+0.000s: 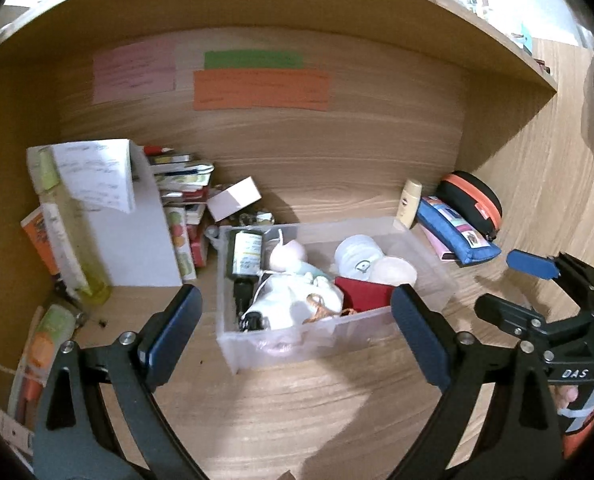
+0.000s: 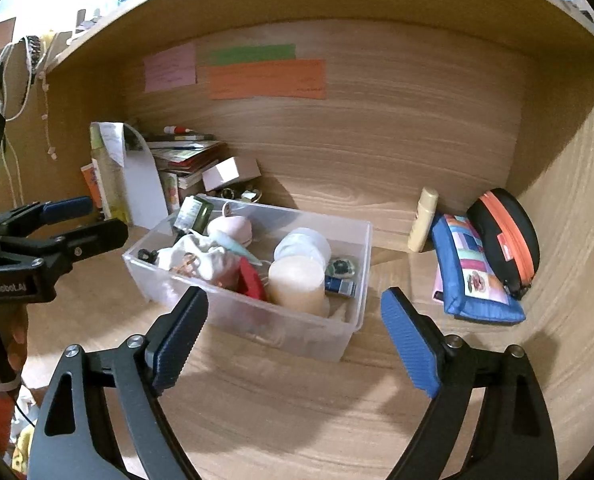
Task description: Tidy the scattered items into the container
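- The clear container [image 2: 349, 280] sits mid-surface in the wooden alcove, already crowded with a candle [image 2: 296, 285], a dark bottle [image 1: 244, 258], white cloth and a red box; pushing more in could tip something over its low wall.
- The blue pouch [image 2: 477, 276] and black zip case [image 2: 505, 236] lie against the right wall, well apart from the container; a cramped reach there risks knocking the cream bottle [image 2: 423, 220] standing just beside them.
- The left gripper [image 1: 297, 336] and the right gripper [image 2: 293, 336] both stand wide apart, empty; working close together, they could collide.
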